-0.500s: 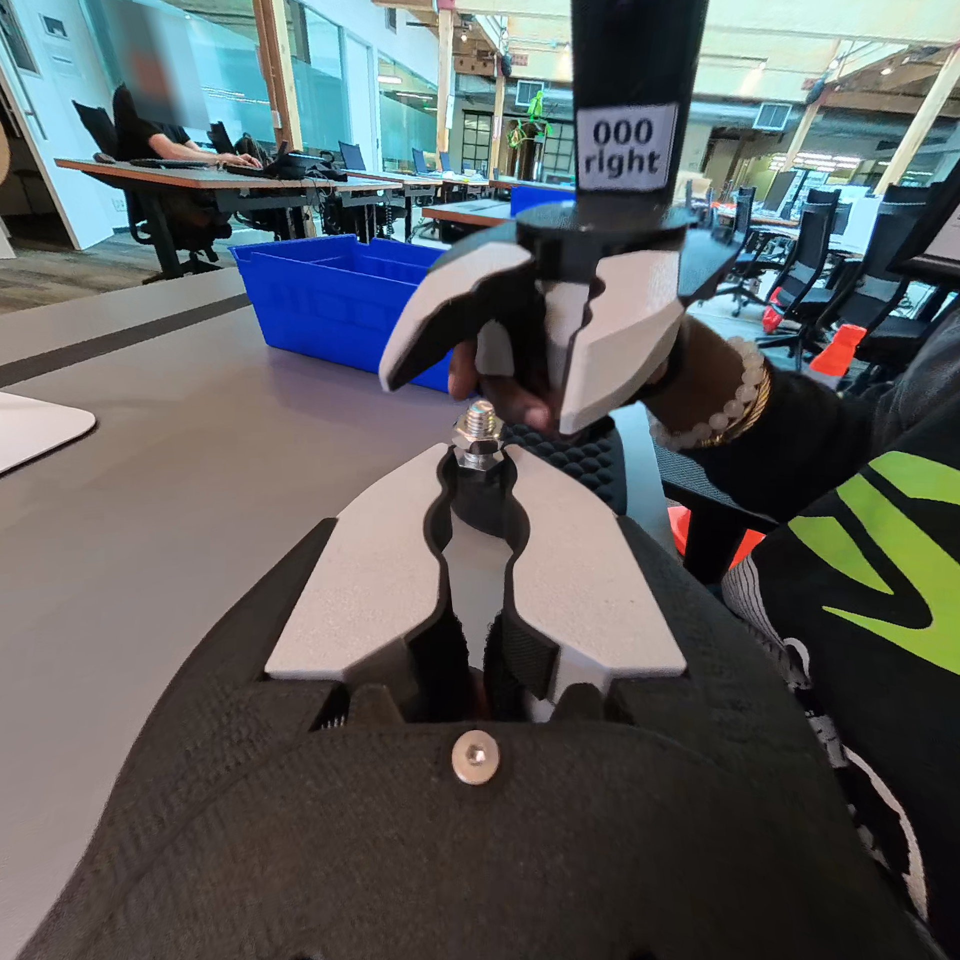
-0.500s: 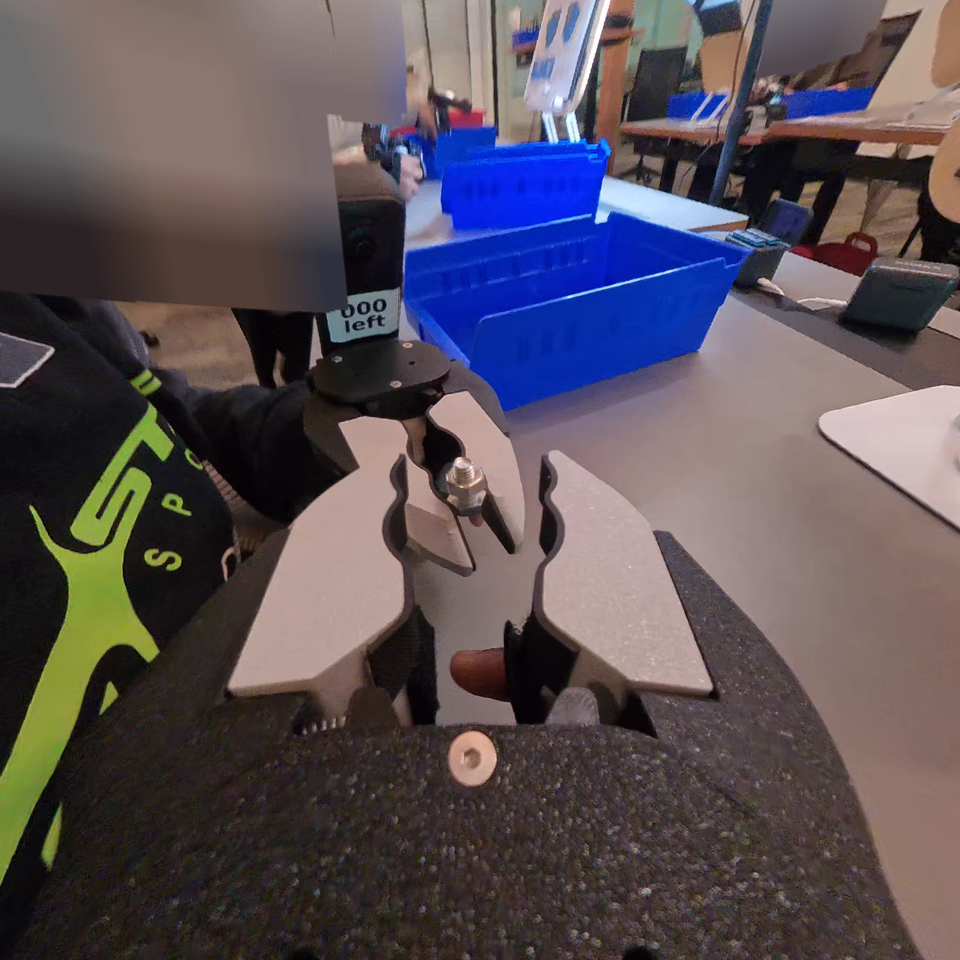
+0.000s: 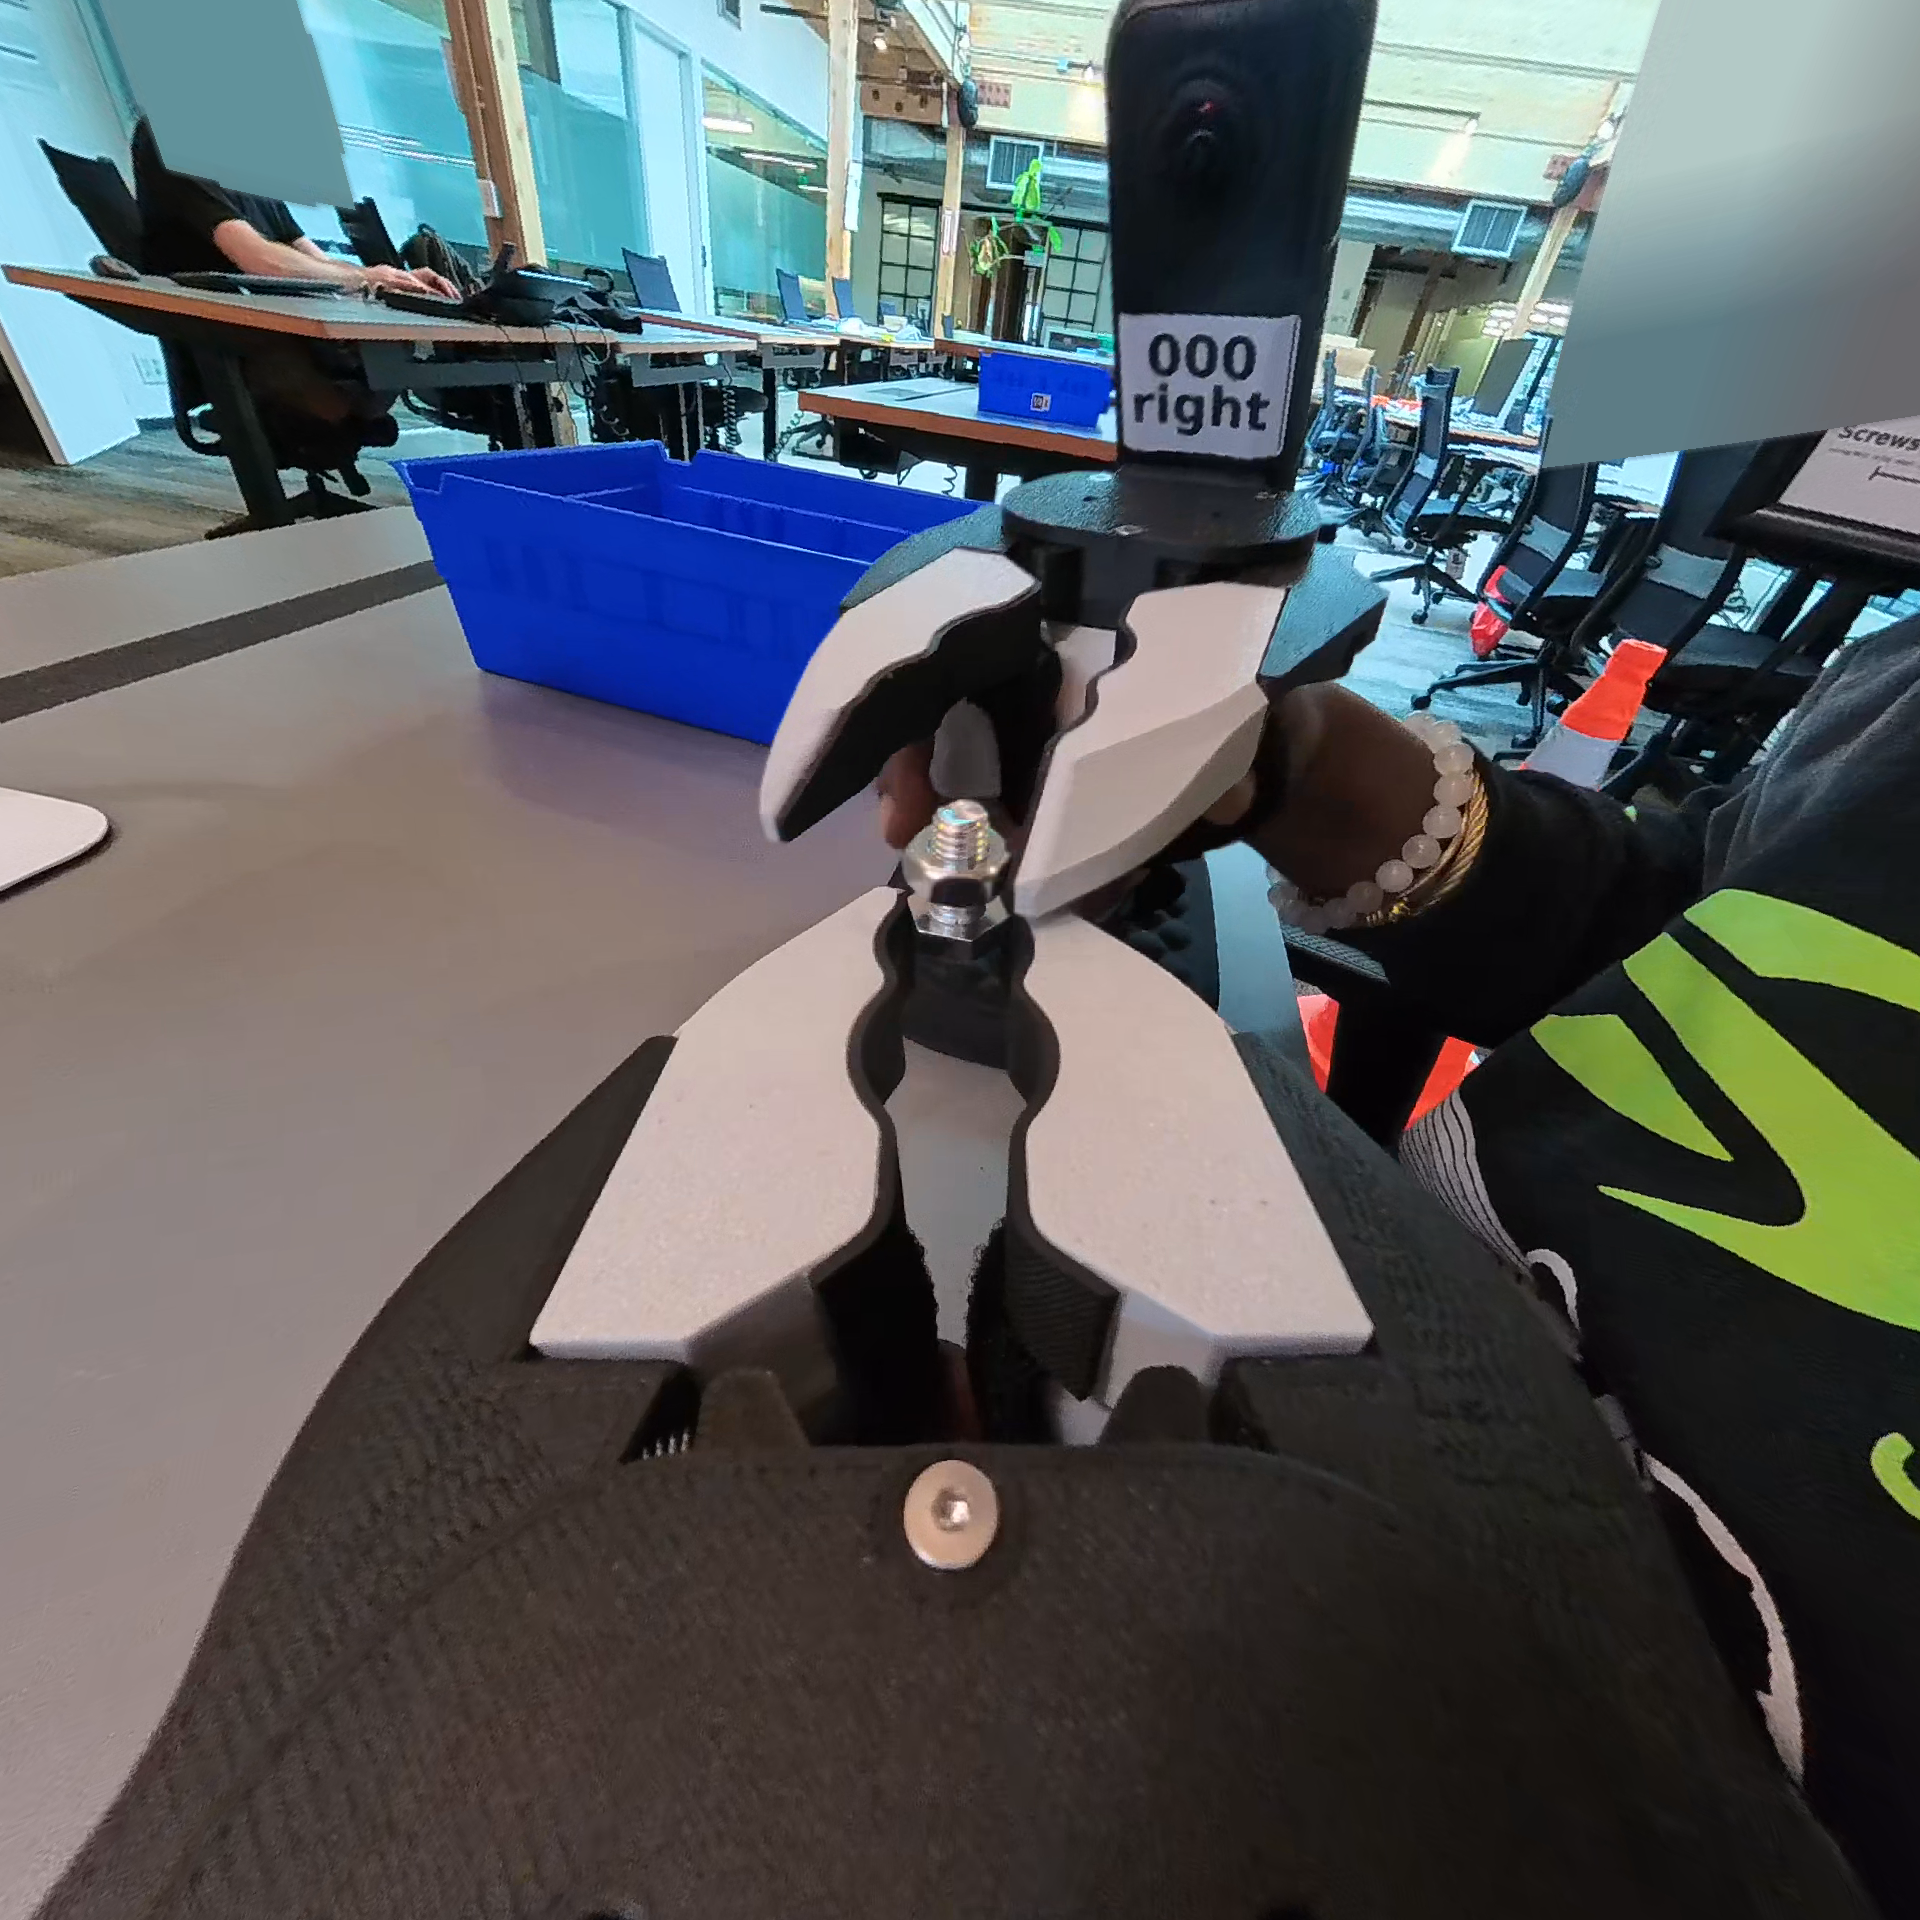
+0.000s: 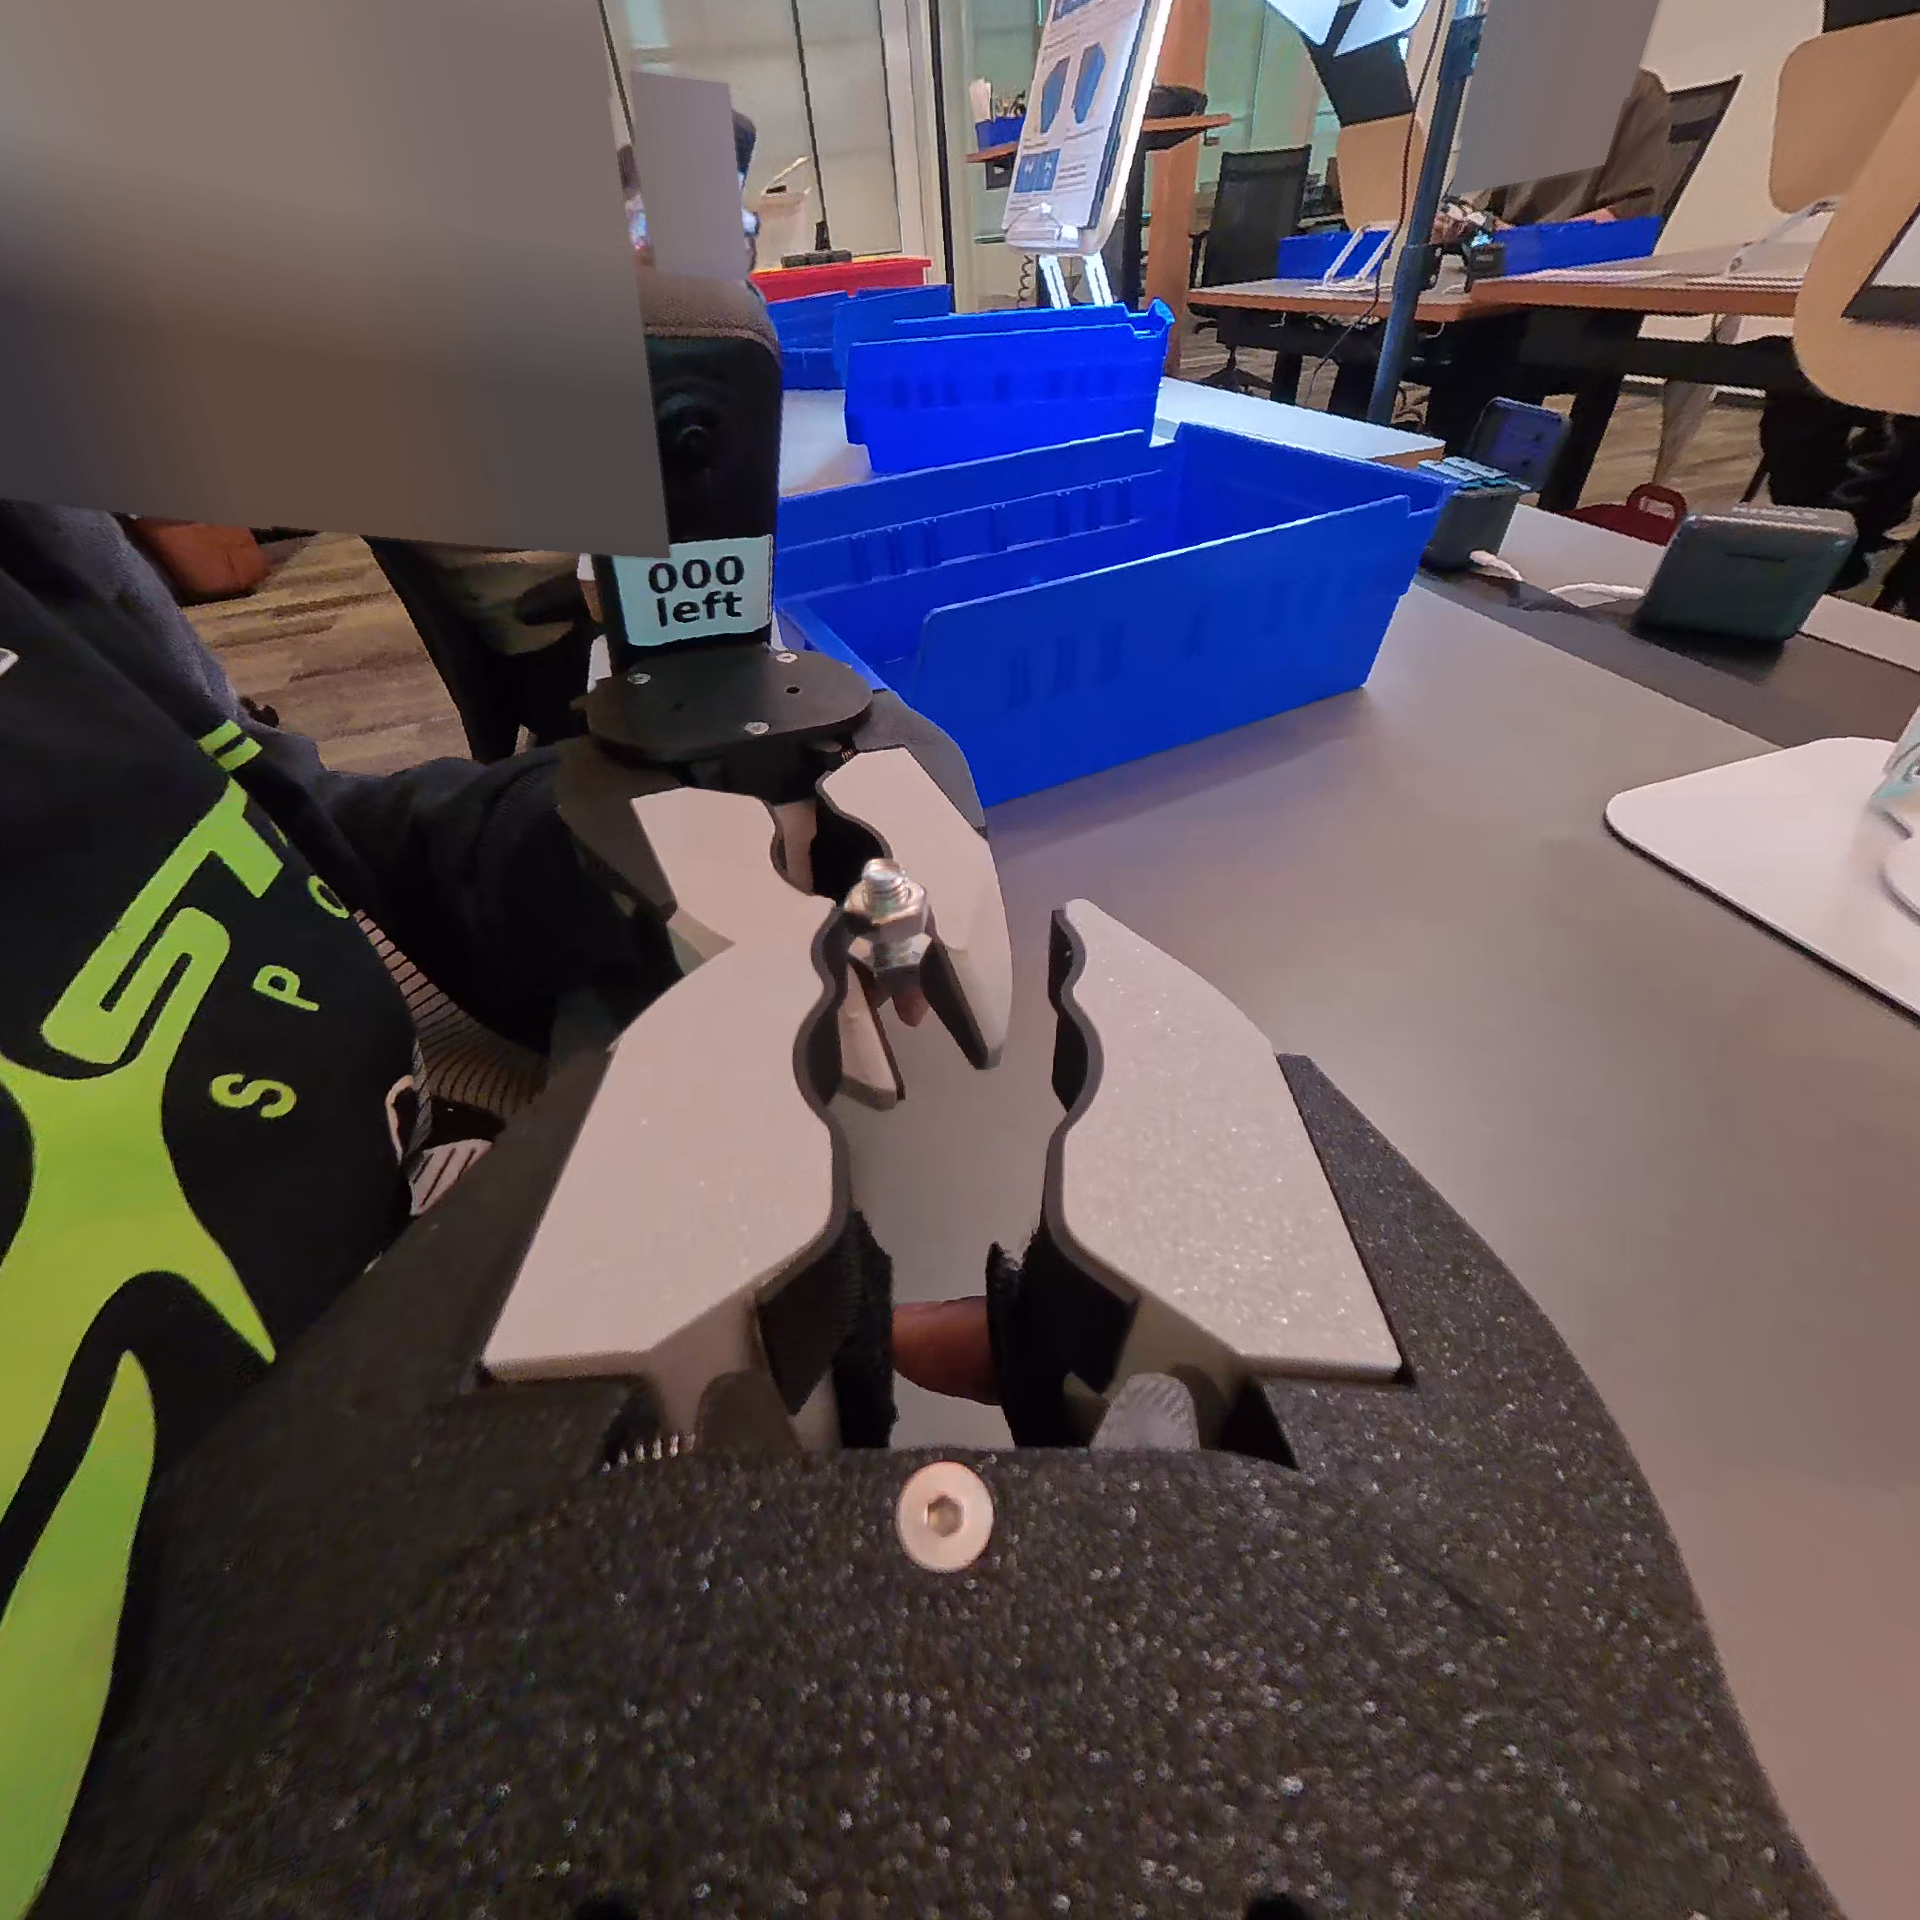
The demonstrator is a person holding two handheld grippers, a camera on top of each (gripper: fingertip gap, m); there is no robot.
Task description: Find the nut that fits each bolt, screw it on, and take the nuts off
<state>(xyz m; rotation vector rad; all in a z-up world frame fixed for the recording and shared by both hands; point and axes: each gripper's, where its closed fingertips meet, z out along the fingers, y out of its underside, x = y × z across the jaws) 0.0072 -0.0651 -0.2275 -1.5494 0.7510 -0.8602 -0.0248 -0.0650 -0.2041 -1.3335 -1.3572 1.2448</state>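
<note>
The left claw is clamped on the bolt, gripping it low down near its head so that the threaded end stands up clear of the fingertips; just above the tips sits a silver nut run onto the thread, with a second hex shape right beneath it that may be another nut or the bolt's head, I cannot tell which. Just beyond and above, the right claw hangs over the bolt with its fingers spread apart and nothing between them; in the left wrist view one fingertip lies close beside the nut, though whether it touches is not clear; in the right wrist view the nut and the left claw show between and slightly left of the right claw's own open fingers.

Judging by this, the step in hand is turning the nut on the held bolt, with the right claw between grips; whether it is being wound on or off cannot be read here. The next move calls for bringing the open fingers squarely onto two opposite flats of the nut, closing firmly, and twisting about the bolt's axis while the left claw holds steady; a skewed grip would likely slip off the hex.

Farther ahead of both claws, a blue bin stands on the grey bench, well apart from the work; a white pad lies off to the right claw's right.
</note>
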